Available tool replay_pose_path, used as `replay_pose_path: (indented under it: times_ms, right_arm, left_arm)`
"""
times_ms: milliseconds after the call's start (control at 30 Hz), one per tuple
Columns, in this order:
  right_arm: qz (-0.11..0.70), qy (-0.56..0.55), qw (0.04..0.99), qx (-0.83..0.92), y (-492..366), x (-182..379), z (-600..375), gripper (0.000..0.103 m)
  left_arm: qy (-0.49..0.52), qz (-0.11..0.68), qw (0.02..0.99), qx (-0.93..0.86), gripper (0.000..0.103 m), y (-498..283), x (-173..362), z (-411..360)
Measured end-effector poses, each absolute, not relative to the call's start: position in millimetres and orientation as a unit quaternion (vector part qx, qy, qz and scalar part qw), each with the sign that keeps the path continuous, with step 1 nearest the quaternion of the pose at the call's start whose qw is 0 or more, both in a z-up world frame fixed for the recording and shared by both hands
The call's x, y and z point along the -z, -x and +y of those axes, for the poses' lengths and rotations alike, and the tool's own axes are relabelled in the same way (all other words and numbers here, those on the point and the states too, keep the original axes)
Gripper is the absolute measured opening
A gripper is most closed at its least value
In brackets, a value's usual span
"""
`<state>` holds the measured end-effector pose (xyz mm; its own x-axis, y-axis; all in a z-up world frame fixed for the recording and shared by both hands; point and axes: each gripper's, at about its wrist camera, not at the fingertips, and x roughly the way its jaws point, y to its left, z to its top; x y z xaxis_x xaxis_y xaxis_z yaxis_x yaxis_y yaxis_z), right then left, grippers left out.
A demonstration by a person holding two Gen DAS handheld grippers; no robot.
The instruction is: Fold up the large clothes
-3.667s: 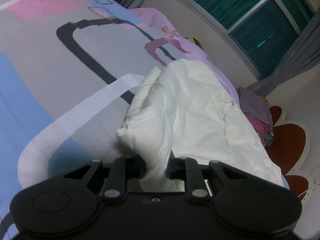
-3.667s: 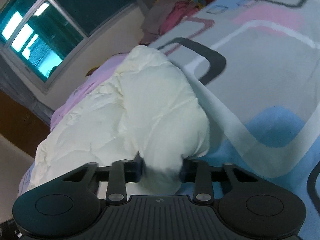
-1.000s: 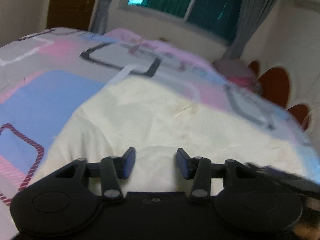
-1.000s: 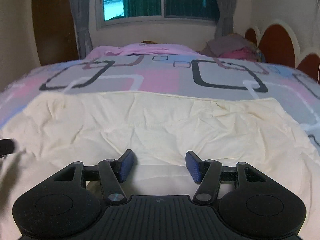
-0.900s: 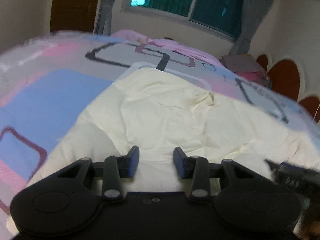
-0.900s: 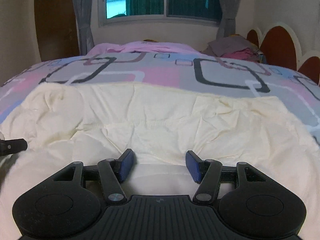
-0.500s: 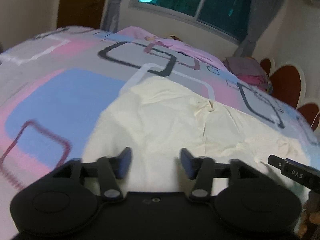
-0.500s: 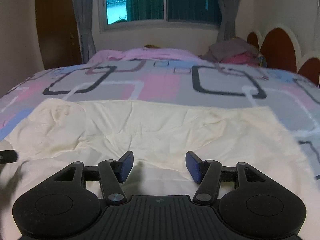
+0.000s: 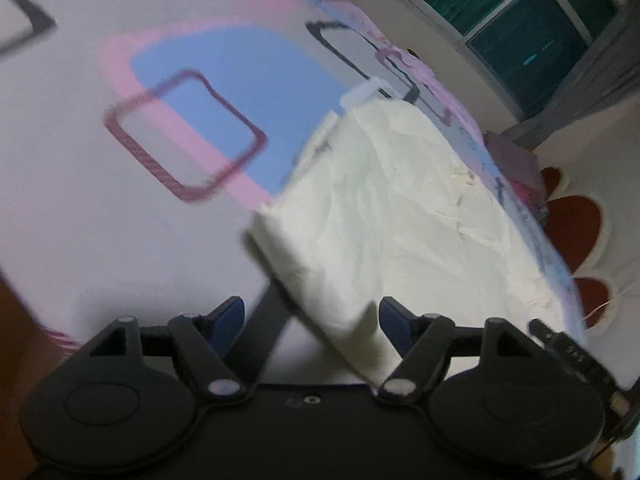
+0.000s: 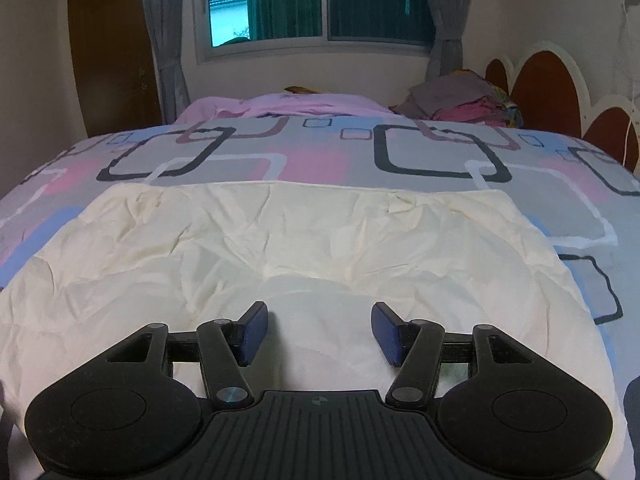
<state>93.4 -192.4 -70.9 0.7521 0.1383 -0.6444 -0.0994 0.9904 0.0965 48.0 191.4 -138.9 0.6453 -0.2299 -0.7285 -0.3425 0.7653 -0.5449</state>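
A large cream quilt point(image 10: 280, 248) lies spread flat on the patterned bed. In the right wrist view my right gripper point(image 10: 319, 330) is open and empty, just above the quilt's near middle. In the blurred left wrist view the quilt point(image 9: 400, 208) shows from its left side, with its near left corner hanging between the fingers of my left gripper point(image 9: 311, 320). That gripper is open wide and grips nothing.
The bedspread point(image 10: 320, 160) has grey, pink and blue squares. A pink sheet point(image 10: 304, 104) and a pile of clothes point(image 10: 460, 100) lie at the far end under the window. A red scalloped headboard point(image 10: 560, 92) stands at the right.
Both grippers let go of the quilt, which now lies spread flat. The left gripper has swung left and down to the quilt's left corner and opened wider. The right gripper stays nearly still.
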Motion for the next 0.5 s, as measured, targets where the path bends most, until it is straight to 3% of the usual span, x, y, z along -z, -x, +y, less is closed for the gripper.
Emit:
replay_pose_path:
  times_ms: [367, 467, 500]
  right_arm:
    - [0.368, -0.025, 0.926, -0.082, -131, 86, -183, 0.058]
    - [0.367, -0.013, 0.925, -0.097, -138, 89, -181, 0.058]
    - [0.368, -0.014, 0.924, -0.101, -142, 90, -180, 0.058]
  left_arm:
    - [0.419, 0.371, 0.828, -0.035, 0.072, -87, 171, 169]
    - [0.434, 0.363, 0.823, -0.051, 0.058, -85, 173, 163]
    - [0.447, 0.361, 0.817, -0.053, 0.048, -85, 176, 163]
